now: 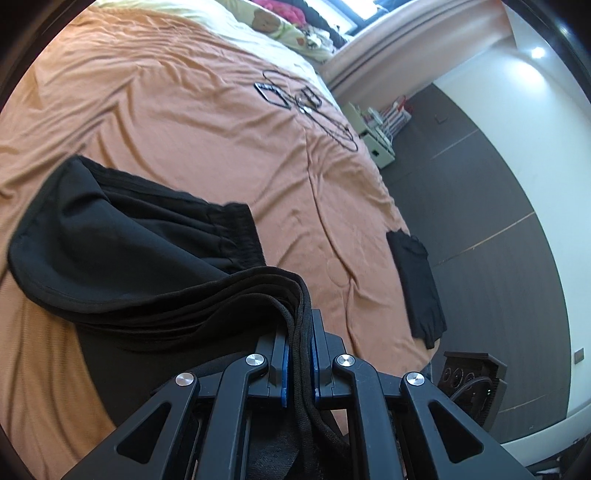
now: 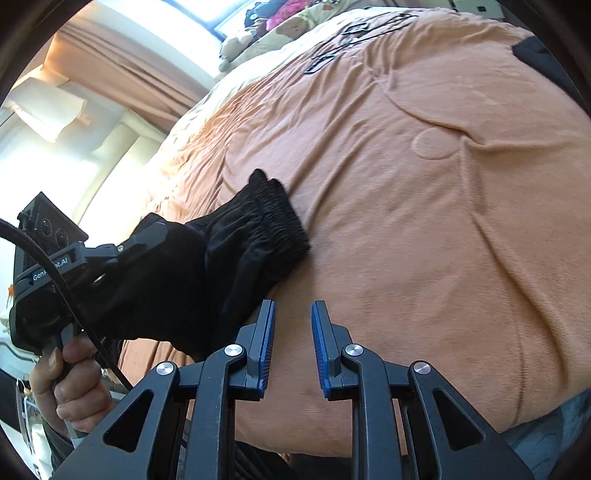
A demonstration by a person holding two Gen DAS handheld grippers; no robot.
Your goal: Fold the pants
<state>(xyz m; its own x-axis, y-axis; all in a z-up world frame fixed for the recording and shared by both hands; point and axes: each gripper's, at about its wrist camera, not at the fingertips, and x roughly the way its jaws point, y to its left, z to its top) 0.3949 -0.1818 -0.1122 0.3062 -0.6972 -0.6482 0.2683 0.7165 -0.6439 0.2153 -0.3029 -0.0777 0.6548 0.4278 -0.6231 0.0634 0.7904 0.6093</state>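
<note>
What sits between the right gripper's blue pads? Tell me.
Nothing: in the right wrist view the right gripper frames only bare orange bedspread; the black pants lie beside it.

a wide bed [image 1: 207, 122] fills the room, covered by a wrinkled orange sheet [image 2: 424, 229]. pale yellow bedding [image 1: 295, 35] with a bear print lies at its far end, below a bright window [image 2: 199, 11]. peach curtains [image 2: 122, 70] hang beside the window, lit by strong daylight. the floor [image 1: 491, 236] is dark grey with thin pale lines. a white wall [image 1: 535, 155] carries a bright light spot. a small pale cabinet [image 1: 378, 142] stands beside the bed.
</note>
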